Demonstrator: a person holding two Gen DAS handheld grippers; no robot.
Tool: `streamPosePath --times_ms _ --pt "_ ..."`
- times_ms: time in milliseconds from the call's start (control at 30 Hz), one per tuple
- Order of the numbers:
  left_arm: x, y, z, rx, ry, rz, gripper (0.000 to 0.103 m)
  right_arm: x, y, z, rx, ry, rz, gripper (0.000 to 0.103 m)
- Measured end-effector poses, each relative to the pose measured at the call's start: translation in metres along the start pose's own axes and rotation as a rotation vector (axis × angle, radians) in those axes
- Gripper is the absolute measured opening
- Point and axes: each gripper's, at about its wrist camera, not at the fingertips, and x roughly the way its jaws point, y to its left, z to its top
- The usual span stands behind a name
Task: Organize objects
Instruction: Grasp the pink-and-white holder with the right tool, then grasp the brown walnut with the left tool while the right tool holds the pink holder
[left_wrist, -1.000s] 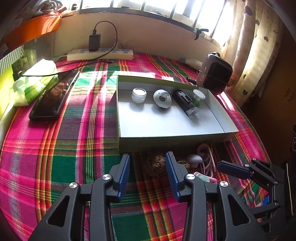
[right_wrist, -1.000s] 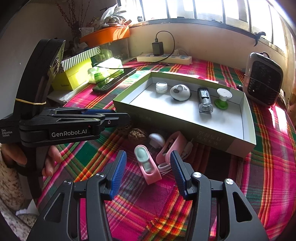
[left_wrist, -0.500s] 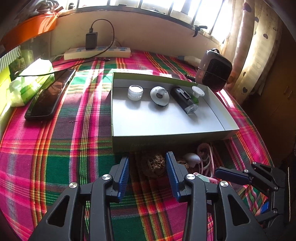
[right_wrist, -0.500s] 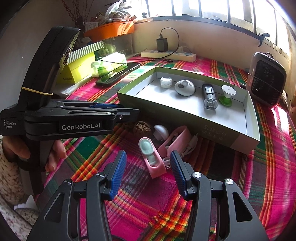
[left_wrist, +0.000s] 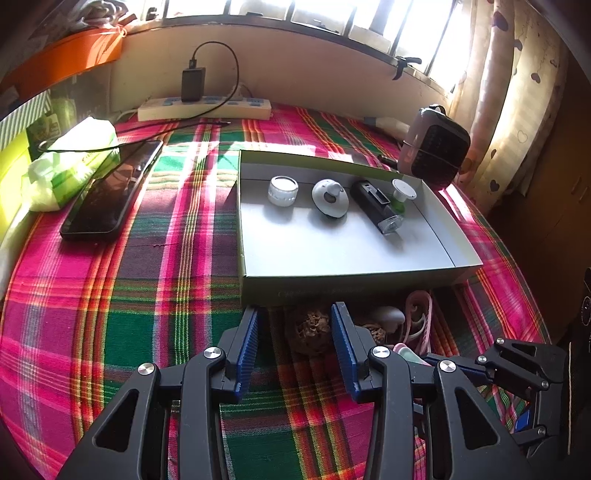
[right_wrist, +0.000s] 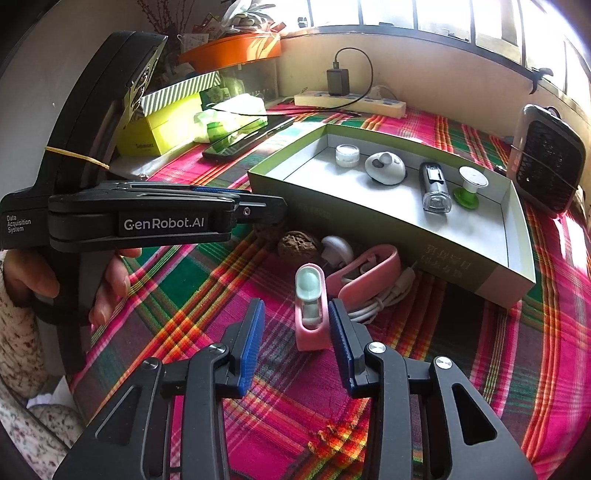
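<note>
Tilting downward — right claw (right_wrist: 293, 325) closing around pink clip (right_wrist: 311, 314).

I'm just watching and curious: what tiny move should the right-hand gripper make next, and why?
Probably finish closing. The right gripper has just been narrowing its jaws around the small pink holder, which lies between the pads, one seemingly touching, the other apart. Once gripped, it could join the four items in the tray.

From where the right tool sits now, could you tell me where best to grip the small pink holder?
Probably across the long flat sides of the small pink holder, near its near end, coming down from above. It lies lengthwise between the right tool pads, open top up; jaws have just been closing.
</note>
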Motion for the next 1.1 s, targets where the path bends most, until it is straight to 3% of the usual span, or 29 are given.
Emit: streamPosePath --times_ms 67,267,1100 --pt "0.001 0.000 0.000 0.002 0.003 -0.005 0.038 0.004 0.001 0.000 -0.009 0.012 -0.010 0.037" --pt "0.002 -0.003 -0.001 0.010 0.010 -0.012 0.037 0.007 -0.001 0.001 -0.012 0.017 -0.063 0.018" --pt "0.014 -0.007 -0.003 0.020 0.034 0.017 0.037 -0.004 -0.017 -0.004 0.065 0.003 -0.123 0.018"
